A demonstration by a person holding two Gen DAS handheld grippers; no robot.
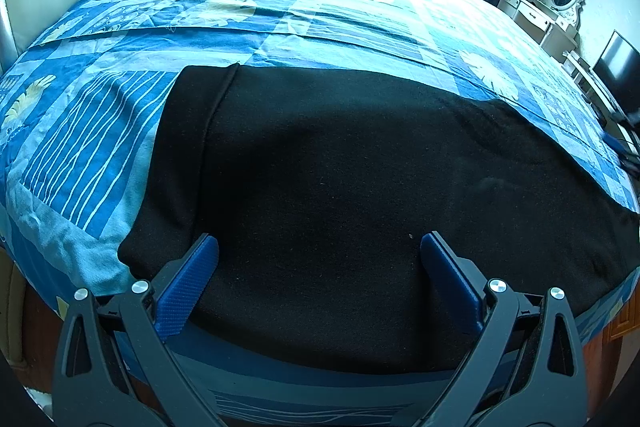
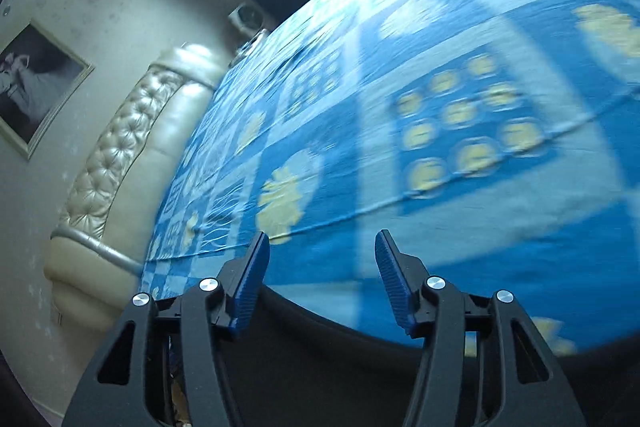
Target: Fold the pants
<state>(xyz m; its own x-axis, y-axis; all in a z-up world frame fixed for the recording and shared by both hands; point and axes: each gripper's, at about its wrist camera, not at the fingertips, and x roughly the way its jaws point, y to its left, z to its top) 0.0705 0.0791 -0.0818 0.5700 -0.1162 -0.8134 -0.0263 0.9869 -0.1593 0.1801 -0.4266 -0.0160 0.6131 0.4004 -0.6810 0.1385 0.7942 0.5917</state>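
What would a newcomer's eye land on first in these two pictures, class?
The black pants spread flat across the near edge of the bed. Behind them, the bright blue patterned bedspread fills the view. The left gripper hangs open above the pants, empty.

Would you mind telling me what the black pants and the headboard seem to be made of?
The black pants: apparently a soft, matte knit or fleece; the surface looks fuzzy and carries lint specks. The headboard: likely leather or a leather-look covering, cream and glossy, with button tufting and highlights.
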